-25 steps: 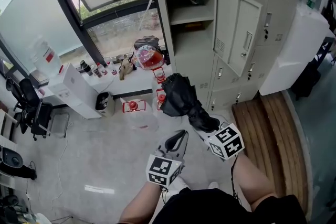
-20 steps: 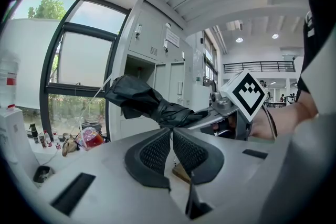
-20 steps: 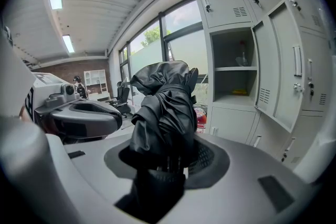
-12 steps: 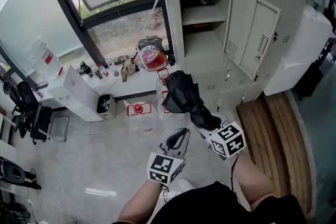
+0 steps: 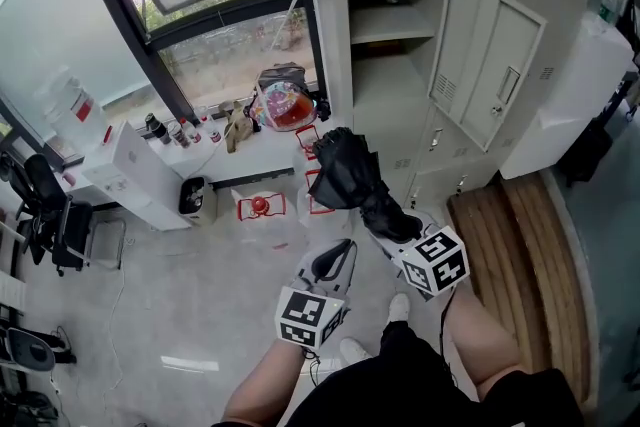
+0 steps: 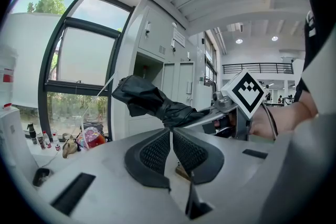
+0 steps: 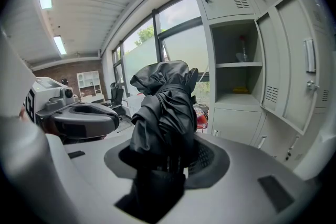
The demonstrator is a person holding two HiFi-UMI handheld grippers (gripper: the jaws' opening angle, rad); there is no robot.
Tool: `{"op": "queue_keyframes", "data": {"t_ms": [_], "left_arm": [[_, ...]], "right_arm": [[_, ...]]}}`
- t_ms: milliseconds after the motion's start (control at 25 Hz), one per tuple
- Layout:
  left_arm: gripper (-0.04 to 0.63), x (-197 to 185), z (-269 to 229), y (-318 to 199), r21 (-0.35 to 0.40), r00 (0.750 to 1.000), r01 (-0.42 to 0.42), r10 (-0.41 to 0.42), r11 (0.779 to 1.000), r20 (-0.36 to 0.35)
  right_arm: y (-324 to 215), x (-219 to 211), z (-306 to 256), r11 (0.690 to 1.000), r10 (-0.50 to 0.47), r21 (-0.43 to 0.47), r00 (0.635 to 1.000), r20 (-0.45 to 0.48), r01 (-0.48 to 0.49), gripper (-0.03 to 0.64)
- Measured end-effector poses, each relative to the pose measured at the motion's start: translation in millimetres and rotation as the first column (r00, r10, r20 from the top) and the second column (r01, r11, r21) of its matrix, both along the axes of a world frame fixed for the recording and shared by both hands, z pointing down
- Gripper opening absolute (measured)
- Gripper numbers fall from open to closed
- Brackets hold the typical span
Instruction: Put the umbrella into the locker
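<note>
A folded black umbrella sticks out ahead of my right gripper, whose jaws are shut on it; in the right gripper view the umbrella fills the middle and hides the jaw tips. The grey locker stands ahead with one door swung open, showing a shelf and a bare compartment. My left gripper hangs lower left of the umbrella, shut and holding nothing; its pads meet at the tips.
A low white ledge under the window holds a red bag and bottles. A white box and red-topped containers sit on the floor at left. A wooden platform lies right.
Both grippers and the umbrella have drifted closer to the locker; the open compartment sits more directly beyond the umbrella. The grip has not changed.
</note>
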State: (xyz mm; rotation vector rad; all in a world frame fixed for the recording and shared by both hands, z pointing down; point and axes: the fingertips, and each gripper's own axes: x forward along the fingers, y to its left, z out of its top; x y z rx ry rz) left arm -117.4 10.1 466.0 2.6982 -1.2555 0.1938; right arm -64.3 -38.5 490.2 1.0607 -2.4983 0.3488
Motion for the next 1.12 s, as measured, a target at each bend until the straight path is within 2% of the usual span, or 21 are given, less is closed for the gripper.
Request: {"op": "queue_keyframes", "data": {"t_ms": [520,1120], "left_arm": [[0.026,24,-1,-60,-0.007,1.000,0.025,-0.025,1.000,-0.001],[0.026,74,1,-134,-0.015,1.000,-0.015,0.015,1.000,-0.017]], "right_arm": [[-61,26,0,1.000,-0.016,-0.005,1.000,0.003,0.016,0.245],[-137,82,1,0.999,0.042,-0.013,0.999,-0.020,-0.042,0.245]]}}
